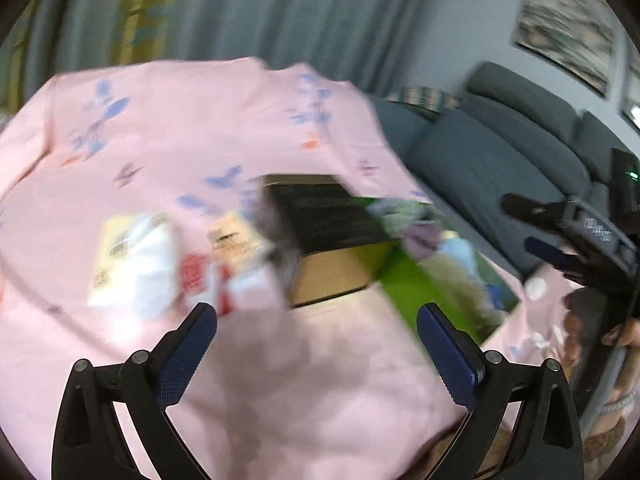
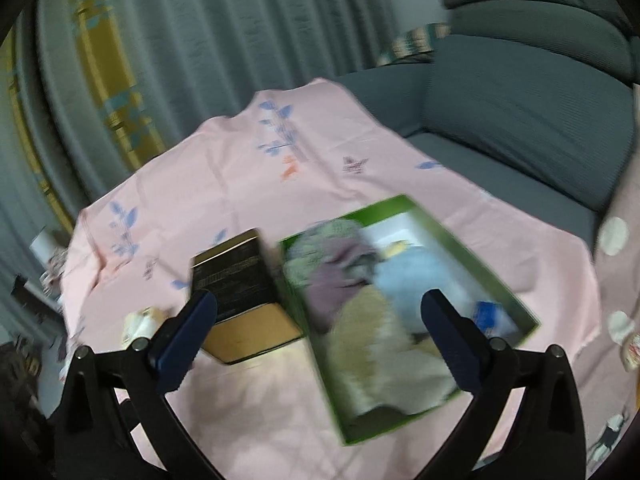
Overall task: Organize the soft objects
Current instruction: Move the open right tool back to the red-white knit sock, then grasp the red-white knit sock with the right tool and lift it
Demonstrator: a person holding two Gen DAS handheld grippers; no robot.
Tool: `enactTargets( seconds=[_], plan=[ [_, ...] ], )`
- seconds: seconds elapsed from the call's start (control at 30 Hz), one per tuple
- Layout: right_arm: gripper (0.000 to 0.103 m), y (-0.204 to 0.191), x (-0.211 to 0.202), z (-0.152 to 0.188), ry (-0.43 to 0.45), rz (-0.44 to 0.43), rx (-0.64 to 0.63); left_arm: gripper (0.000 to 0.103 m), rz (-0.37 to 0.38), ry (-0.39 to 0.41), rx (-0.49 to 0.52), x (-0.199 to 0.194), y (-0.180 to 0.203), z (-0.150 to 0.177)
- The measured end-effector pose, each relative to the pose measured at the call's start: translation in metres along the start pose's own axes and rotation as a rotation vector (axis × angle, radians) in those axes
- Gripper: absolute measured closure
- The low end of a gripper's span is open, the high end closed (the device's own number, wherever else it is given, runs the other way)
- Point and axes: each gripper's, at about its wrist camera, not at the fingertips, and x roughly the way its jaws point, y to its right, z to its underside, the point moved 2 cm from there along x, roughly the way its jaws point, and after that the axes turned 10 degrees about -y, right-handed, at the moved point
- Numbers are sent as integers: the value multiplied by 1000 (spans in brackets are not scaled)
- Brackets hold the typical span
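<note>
Item: green shallow cardboard tray on pink leaf-printed cloth, filled with soft rolled fabrics. Left of tray: black-and-tan box; beyond it, white packets. Left gripper, right gripper: both spread wide, empty. Advice: likely packets next; approach low, pinch mid-body.

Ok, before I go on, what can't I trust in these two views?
- Soft items in the green open box: right wrist view, motion blur merges them; count unclear.
- White and red packets on the pink cloth: left wrist view, print smeared.
- Black and tan box: label unreadable; a finger covers its corner.
</note>
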Motion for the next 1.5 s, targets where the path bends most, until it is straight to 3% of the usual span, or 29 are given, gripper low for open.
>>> enactTargets(
  seconds=[0.23,0.43,0.63,0.9,1.17,1.37,1.5],
  plan=[
    [1,-65,35,12,-97,-178,-114,3,-154,-33,-178,0,-85,32],
    [17,-137,90,38,-253,-242,-224,3,-286,-53,-269,0,-126,49],
    [39,-178,151,59,-399,-225,-252,3,-307,-53,-329,-9,-148,55],
    [50,-187,196,70,-450,-147,-262,3,-309,-50,-364,-17,-163,57],
    [76,-185,208,73,-472,-169,-278,3,-311,-64,-365,-16,-165,57],
    [78,-184,177,79,-481,-179,-315,3,-319,-61,-369,-17,-165,57],
    [78,-186,148,94,-498,-241,-376,3,-329,-67,-369,-17,-166,58]
  ],
)
